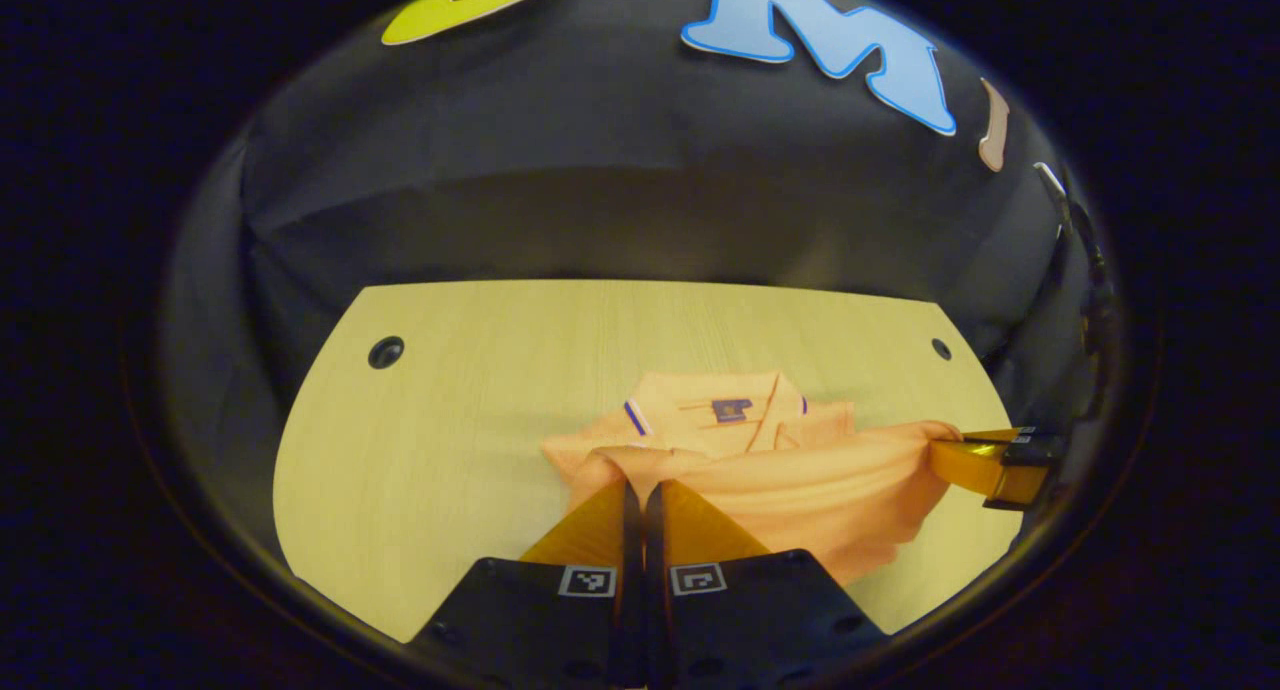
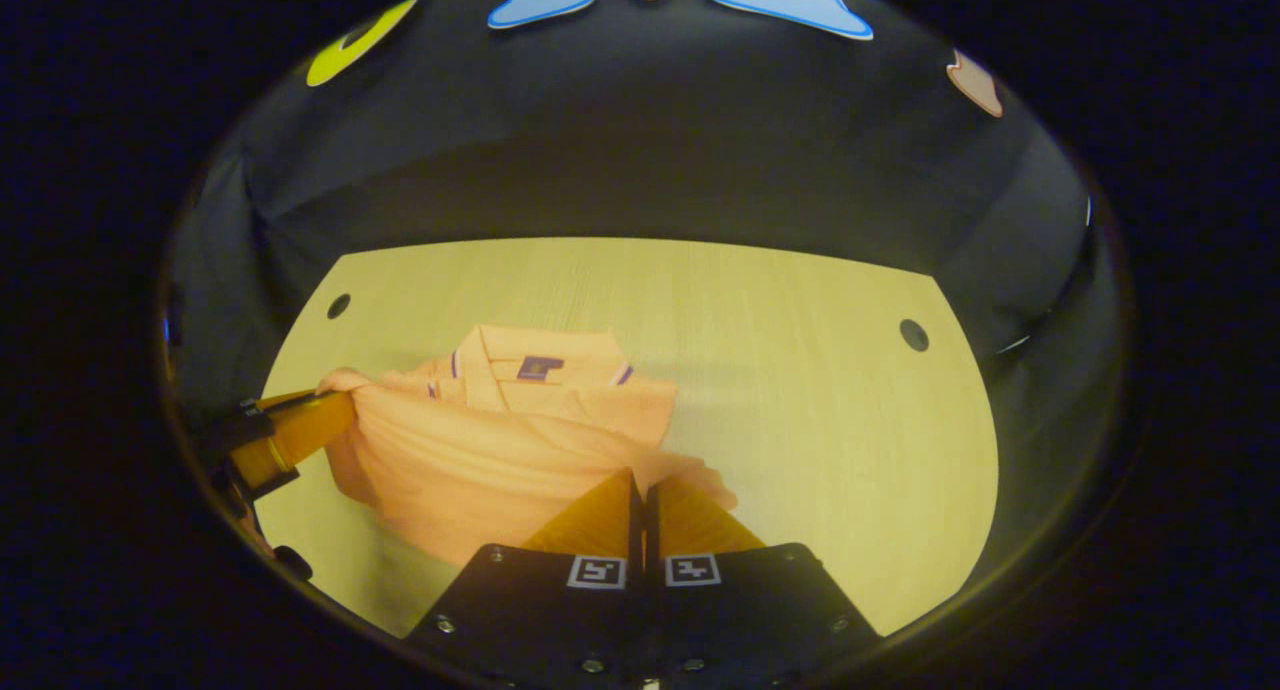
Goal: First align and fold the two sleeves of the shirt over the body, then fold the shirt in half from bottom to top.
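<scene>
An orange polo shirt [image 1: 760, 470] lies on the wooden table [image 1: 450, 420], its collar with a small purple tag at the far side. Its bottom hem is lifted off the table and stretched between both grippers. My left gripper [image 1: 640, 482] is shut on one hem corner. In the left gripper view my right gripper [image 1: 950, 440] pinches the other corner at the right edge. In the right gripper view the shirt [image 2: 500, 450] hangs in a sagging fold; my right gripper [image 2: 640, 475] is shut on its near corner, and my left gripper [image 2: 335, 400] holds the far-left corner.
The table [image 2: 800, 390] has a small round hole near each far corner [image 1: 385, 351] [image 1: 940, 348]. Black cloth walls rise behind and beside it. Bare tabletop stretches left of the shirt in the left gripper view and right of it in the right gripper view.
</scene>
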`<state>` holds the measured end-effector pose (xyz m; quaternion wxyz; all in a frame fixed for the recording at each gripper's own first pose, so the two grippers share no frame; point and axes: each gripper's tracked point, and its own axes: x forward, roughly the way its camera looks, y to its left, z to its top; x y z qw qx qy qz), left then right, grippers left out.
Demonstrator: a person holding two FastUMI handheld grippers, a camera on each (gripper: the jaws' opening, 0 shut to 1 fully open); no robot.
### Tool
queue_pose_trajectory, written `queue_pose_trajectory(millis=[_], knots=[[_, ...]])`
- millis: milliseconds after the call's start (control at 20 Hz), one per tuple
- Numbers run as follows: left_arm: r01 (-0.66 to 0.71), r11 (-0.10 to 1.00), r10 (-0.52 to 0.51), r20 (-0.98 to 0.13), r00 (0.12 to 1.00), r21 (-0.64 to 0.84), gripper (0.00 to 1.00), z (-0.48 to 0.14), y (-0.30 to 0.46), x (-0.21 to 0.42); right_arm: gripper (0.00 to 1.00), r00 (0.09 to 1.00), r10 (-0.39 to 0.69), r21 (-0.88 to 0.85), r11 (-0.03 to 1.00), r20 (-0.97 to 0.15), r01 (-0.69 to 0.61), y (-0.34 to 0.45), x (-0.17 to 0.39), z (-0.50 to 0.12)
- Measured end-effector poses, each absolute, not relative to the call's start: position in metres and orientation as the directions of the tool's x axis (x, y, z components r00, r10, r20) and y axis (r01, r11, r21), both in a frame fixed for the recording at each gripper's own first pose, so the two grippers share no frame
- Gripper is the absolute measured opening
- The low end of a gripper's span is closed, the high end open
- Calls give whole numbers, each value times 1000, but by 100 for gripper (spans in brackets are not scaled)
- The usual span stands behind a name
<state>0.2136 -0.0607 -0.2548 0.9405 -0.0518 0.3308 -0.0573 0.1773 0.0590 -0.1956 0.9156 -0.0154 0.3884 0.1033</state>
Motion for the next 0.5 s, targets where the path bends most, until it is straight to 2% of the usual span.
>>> queue_pose_trajectory(millis=[50,500], knots=[[68,988,-141,-600,788,-142,7,-252,-60,227,0,685,180,56,979,-706,-198,60,190,-193],[75,991,-120,-478,870,-112,5,-254,-65,339,0,795,163,54,985,-584,-162,79,297,-180]])
